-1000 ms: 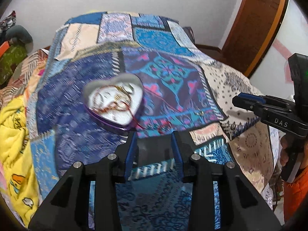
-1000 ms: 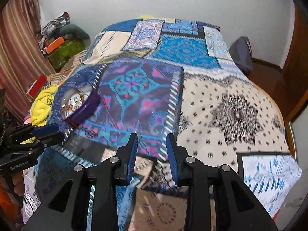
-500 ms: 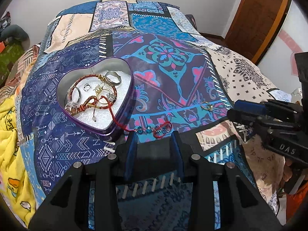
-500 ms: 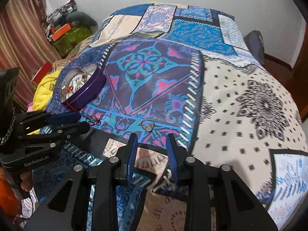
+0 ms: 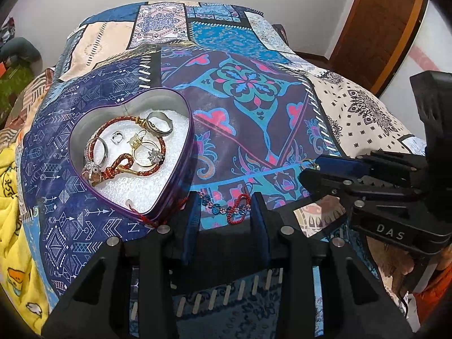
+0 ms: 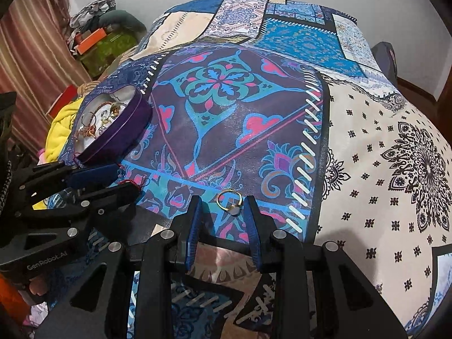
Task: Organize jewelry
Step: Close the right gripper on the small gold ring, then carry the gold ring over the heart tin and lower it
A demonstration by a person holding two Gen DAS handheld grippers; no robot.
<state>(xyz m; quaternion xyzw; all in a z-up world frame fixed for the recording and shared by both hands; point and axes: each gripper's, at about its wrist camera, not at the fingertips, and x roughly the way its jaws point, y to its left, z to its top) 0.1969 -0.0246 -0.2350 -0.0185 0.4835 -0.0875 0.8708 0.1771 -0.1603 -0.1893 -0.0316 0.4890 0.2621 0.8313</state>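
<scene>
A purple heart-shaped tin [image 5: 158, 197] sits at the left centre of the left wrist frame on the patchwork bedspread [image 5: 248, 90], its white padded floor holding a tangle of jewelry: a red braided cord bracelet [image 5: 124, 166] looped around the middle, a wide silver band ring [image 5: 159, 123] near the top, a thinner silver ring [image 5: 103, 149] on the left, a gold ring with a star-shaped stone [image 5: 147, 156] and a small clear clasp-like piece [image 5: 117, 138]. A red thread runs over the tin's lower point and out onto the bedspread, where a beaded bracelet with blue beads and red loops [image 5: 231, 206] lies just below and to the right of the tin, between the spread fingers of the left tool [image 5: 226, 214], which is open and grips nothing. In the right wrist frame the same tin [image 6: 118, 132] appears at the left, and a gold ring with a pale stone [image 6: 230, 202] lies on the bedspread at the lower centre, well apart from the tin, framed between the blue-padded fingers of the right tool [image 6: 223, 214], whose fingers stand apart on either side of the ring and do not touch it. In the left wrist frame that ring [image 5: 309, 164] shows at the right, just beside the tip of the right tool [image 5: 325, 169]. A yellow blanket [image 5: 14, 226] lies along the lower left edge, and a brown wooden door [image 5: 375, 28] stands at the upper right.
</scene>
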